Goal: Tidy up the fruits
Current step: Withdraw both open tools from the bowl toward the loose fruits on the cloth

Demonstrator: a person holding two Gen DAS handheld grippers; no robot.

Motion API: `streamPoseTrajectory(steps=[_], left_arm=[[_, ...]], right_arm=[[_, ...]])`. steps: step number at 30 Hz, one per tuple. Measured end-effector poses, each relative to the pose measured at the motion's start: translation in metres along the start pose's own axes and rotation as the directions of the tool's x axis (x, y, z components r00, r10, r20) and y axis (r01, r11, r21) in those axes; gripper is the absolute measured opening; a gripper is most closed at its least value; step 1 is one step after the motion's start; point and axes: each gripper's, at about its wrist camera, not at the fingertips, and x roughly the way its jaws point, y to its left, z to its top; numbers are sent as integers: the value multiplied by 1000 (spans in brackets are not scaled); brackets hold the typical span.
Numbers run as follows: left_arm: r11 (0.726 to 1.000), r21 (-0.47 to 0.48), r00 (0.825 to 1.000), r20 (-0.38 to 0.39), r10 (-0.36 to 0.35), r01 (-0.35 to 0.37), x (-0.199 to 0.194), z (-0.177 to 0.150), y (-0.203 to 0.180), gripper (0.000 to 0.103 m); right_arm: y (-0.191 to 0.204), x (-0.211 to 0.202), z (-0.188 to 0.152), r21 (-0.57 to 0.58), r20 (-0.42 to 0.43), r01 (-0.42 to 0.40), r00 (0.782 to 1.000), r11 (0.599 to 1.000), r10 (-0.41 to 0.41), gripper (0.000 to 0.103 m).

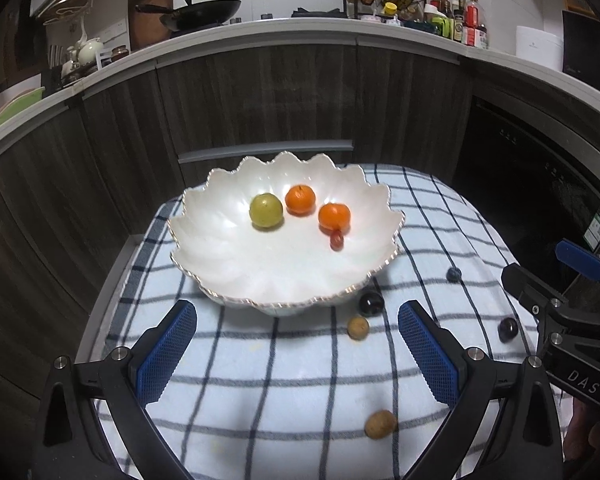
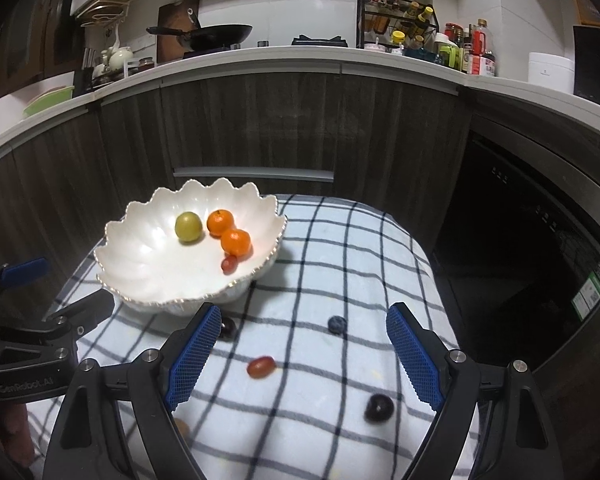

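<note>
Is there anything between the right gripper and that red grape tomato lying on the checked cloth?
Nothing visible. The right gripper is open and empty, and the red grape tomato lies on bare checked cloth just ahead between its fingers. The blueberry sits farther back, off that path.

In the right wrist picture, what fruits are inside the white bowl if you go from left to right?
Inside the white bowl, left to right: green fruit → the farther orange → small red fruit → the nearer orange. The last three sit close together, almost touching.
</note>
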Motion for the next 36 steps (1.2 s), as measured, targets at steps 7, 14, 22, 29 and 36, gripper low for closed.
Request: streamPoseTrajectory(steps=[7, 14, 22, 29, 36], left_arm=[[1000, 22, 1000, 1, 6, -6, -5, -19, -9, 103], [1000, 25, 1000, 13, 5, -6, -11, -32, -17, 103], [999, 39, 1000, 7, 2, -3, -13, -42, -27, 103], [1000, 27, 1000, 16, 7, -7, -14, -53, -34, 102], [1000, 28, 1000, 2, 9, -9, -9, -62, -42, 98]], right_arm=[[-8, -8, -15, -11, -3, 8, 1000, 1000, -8, 86], [-11, -12, -27, -21, -5, 9, 1000, 1000, -9, 86], [-21, -11, -42, -2, -25, 7, 1000, 1000, -7, 86], [-28, -12, -54, 8, -29, 7, 1000, 1000, -7, 86], [-35, -7, -64, 1, -39, 13, 999, 1000, -13, 86]])
